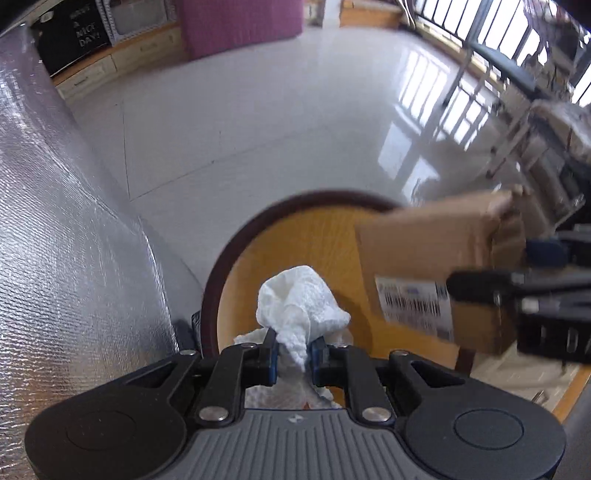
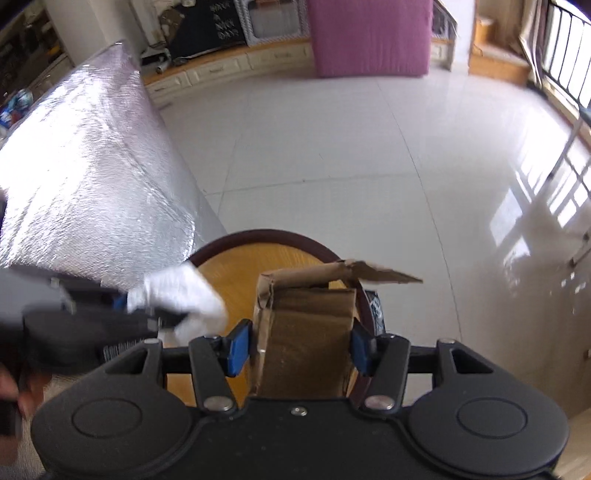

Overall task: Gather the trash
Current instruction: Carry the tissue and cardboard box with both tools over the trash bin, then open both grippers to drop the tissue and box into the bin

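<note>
Here, left gripper (image 1: pixel 293 356) fingers pinching tissue (image 1: pixel 301 306), right gripper (image 2: pixel 301 345) clamping blurred cardboard box (image 2: pixel 306 332).

White tissue (image 1: pixel 301 302), brown box (image 1: pixel 424 243), orange table (image 1: pixel 295 236).

Glossy white tiled floor (image 2: pixel 332 147), window light reflected on it. Barred window (image 1: pixel 480 33) at right. Pink panel (image 2: pixel 371 37) leaned against low cream drawer units (image 2: pixel 229 72). Silver quilted covering (image 2: pixel 85 173) draped at left. Round wooden stool (image 1: pixel 295 236) below.
</note>
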